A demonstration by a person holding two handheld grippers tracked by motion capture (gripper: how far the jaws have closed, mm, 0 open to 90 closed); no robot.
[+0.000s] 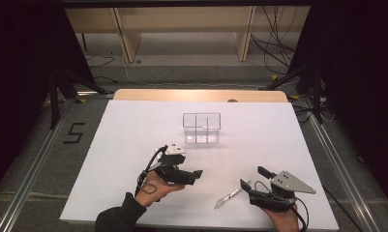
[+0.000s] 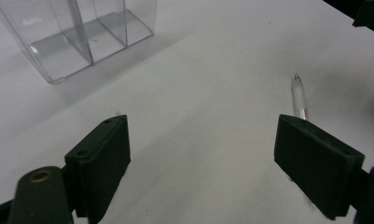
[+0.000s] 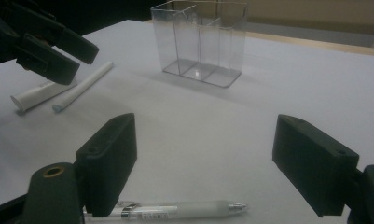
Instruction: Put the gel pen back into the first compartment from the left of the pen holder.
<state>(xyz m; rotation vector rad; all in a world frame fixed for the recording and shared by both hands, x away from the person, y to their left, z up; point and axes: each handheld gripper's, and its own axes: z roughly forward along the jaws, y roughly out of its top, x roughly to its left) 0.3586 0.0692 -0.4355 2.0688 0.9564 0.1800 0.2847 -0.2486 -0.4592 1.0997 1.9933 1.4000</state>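
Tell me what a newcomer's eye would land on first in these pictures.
The clear divided holder stands empty and upright mid-table on the white sheet. Nearer the person, a translucent pen lies flat just left of the right gripper, jaws open. The left gripper, also open, hovers over two white sticks.

The organizer [image 3: 201,42] is clear glossy plastic; the pen [image 3: 184,208] frosted translucent plastic; both grippers' pads [image 3: 107,163] matt black, probably rubber; the tabletop [image 1: 133,130] matt white.

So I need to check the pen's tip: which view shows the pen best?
The right gripper view: the pen lies close, side-on, tip clear. The high view shows it small; in the left gripper view a jaw hides part of it.
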